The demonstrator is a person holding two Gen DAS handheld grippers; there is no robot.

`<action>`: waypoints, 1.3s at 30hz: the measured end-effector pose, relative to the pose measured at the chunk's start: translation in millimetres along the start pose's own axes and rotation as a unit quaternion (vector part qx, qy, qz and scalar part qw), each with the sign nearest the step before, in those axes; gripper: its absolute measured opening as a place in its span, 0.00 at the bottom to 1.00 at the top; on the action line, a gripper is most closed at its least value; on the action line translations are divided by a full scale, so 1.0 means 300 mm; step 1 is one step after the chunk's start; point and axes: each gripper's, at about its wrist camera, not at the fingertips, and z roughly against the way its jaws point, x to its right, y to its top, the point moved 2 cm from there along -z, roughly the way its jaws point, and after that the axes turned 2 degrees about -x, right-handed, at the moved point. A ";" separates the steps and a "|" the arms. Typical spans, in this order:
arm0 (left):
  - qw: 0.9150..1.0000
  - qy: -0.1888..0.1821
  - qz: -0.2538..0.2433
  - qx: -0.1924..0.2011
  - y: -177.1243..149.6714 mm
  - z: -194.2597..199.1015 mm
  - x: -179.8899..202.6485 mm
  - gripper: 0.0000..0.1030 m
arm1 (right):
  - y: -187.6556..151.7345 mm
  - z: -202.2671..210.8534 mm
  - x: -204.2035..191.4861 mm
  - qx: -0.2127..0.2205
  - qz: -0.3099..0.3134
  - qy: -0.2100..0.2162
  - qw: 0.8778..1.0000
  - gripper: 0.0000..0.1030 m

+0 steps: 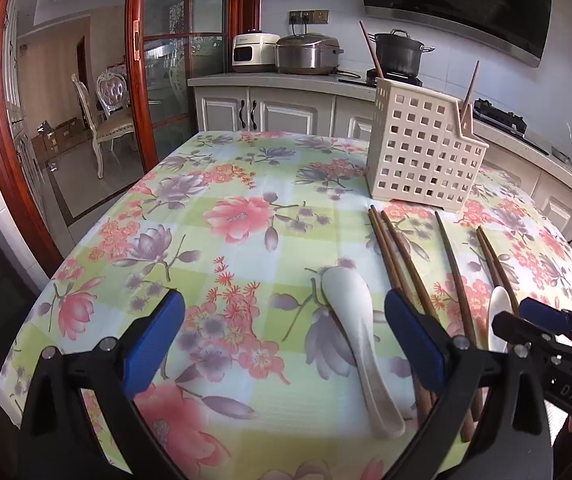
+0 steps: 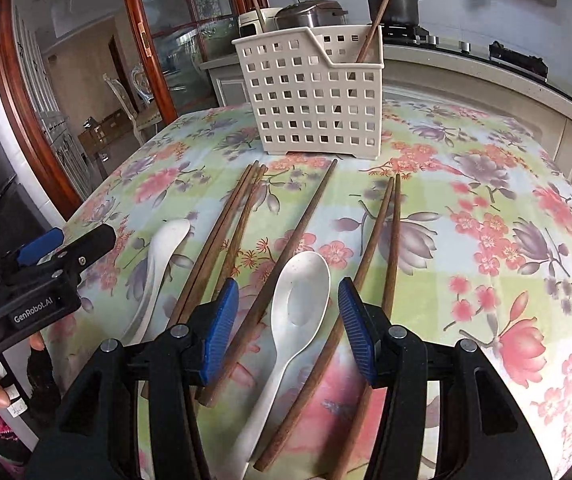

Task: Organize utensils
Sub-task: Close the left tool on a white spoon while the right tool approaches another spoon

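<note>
My left tongs [image 1: 283, 320] and right tongs [image 2: 288, 322] gape empty over the floral bench [image 1: 245, 208]; kitchen cabinets [image 1: 269, 114] behind

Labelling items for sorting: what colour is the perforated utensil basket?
Cream-beige basket; shows best in the right wrist view.

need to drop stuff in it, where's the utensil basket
The utensil basket stands upright at the table's far side, just beyond the tips of the loose chopsticks, in both wrist views.

Two white spoons [image 2: 300, 300] and brown chopsticks [image 2: 225, 232] flat on tablecloth, perforated cream basket [image 2: 310, 96] upright behind
</note>
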 end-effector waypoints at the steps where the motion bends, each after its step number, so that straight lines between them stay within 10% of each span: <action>1: 1.000 0.003 -0.001 0.000 -0.002 -0.002 0.001 0.94 | 0.002 -0.006 0.001 -0.003 -0.002 -0.003 1.000 0.48; 25: 0.997 -0.036 -0.011 -0.071 -0.011 -0.088 0.067 0.93 | -0.002 -0.022 0.011 -0.009 -0.010 -0.015 1.000 0.25; 39: 0.990 -0.012 -0.035 -0.139 0.044 -0.269 0.136 0.57 | -0.008 0.017 0.045 0.007 -0.016 0.007 1.000 0.25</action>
